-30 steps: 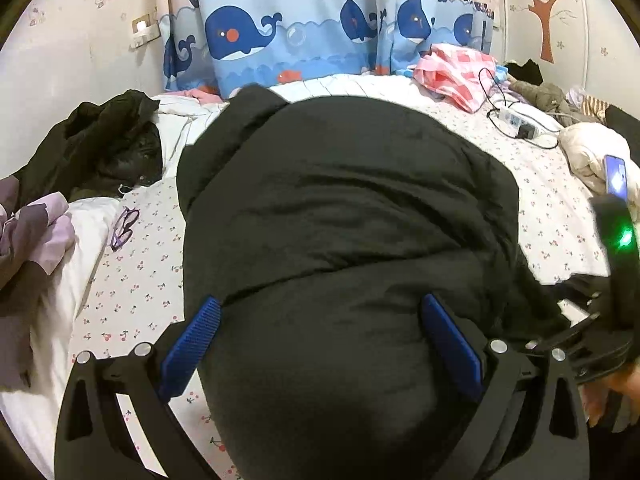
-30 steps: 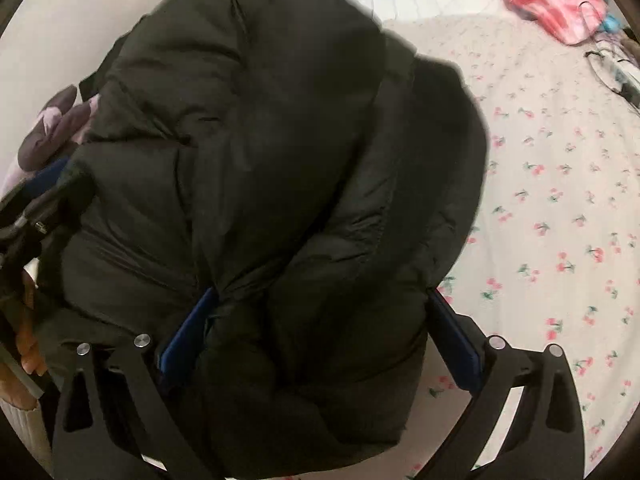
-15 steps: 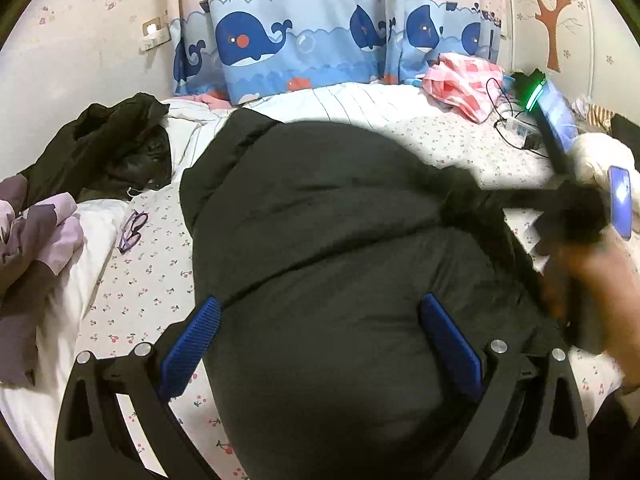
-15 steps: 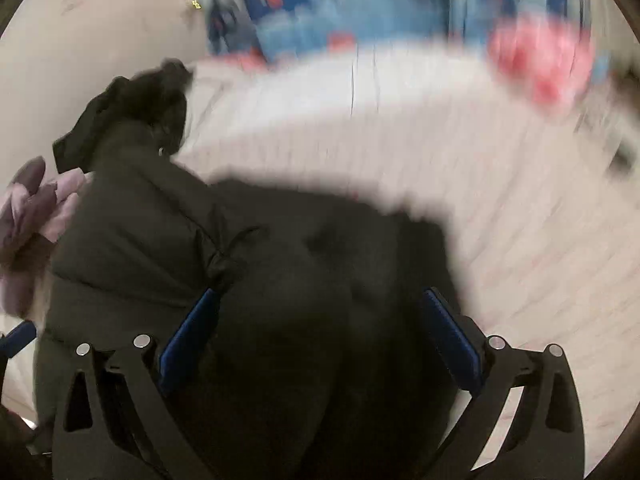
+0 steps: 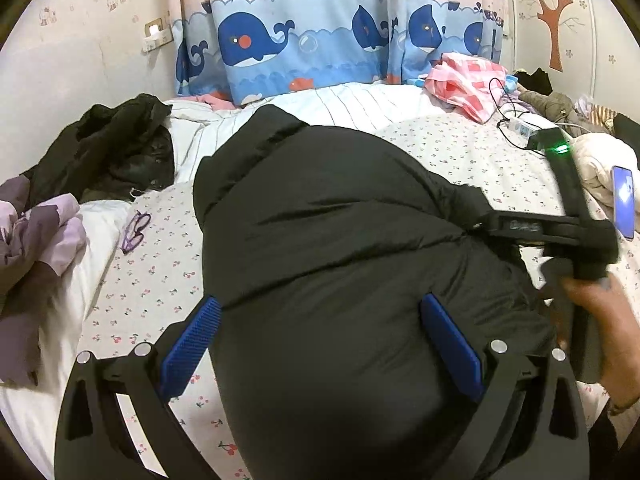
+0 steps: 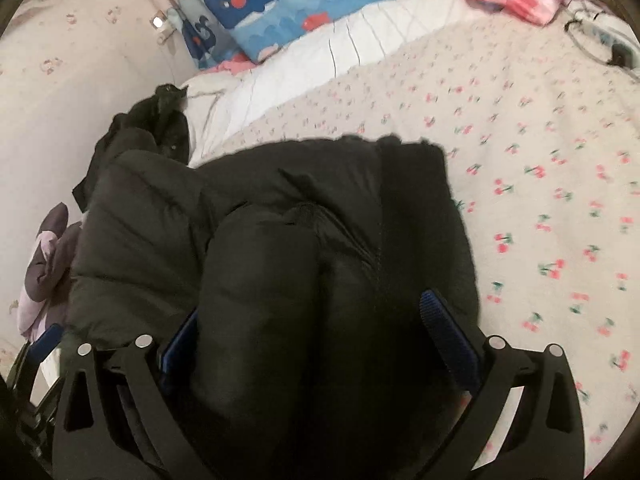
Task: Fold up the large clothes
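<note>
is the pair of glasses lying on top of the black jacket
No, the glasses lie on the cherry-print sheet, left of the black jacket.

whale curtain [image 5: 304,44], cherry-print bed [image 5: 160,280], tree-decal wall [image 5: 554,12]

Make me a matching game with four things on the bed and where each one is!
Things:
1. black puffy coat
2. glasses
3. pink checked cloth
4. phone

Places:
A. far end by the whale curtain
B. right edge, screen lit
C. middle of the bed, between the blue pads
D. on the cherry sheet, left of the coat

Pairs: 1-C, 2-D, 3-A, 4-B
</note>
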Tool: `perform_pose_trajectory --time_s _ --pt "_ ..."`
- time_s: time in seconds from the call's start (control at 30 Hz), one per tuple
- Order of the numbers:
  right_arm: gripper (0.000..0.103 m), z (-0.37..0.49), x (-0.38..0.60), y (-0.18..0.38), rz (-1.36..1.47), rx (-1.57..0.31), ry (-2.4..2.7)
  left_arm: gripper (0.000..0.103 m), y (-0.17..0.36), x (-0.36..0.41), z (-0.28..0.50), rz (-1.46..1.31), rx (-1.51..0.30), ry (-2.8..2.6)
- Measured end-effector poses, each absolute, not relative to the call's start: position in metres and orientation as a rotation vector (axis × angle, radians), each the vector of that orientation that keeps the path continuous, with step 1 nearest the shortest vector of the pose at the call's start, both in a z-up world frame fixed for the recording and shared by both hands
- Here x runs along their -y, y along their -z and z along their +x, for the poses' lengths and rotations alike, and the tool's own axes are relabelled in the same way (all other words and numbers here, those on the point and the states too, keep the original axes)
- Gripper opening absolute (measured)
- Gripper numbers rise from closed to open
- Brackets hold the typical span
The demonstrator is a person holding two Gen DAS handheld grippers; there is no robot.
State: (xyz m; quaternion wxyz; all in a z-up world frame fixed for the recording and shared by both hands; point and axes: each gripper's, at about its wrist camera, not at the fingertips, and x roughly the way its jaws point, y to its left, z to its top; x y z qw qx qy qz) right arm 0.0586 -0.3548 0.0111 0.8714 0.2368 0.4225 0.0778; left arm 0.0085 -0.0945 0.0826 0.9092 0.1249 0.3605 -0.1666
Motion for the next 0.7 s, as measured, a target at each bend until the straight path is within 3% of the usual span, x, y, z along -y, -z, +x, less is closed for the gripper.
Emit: perform_pose_trajectory --time_s 0.23,0.7 --pt "0.096 0.023 0.340 -0.048 0.388 -0.774 -0.123 0.096 -0.088 0.090 0.005 0.255 -0.732 0.329" --pt "0.096 0.009 0.307 -0.073 0.283 -0.743 -0.157 0.096 -0.093 0.084 0.000 0.251 -0.718 0.314"
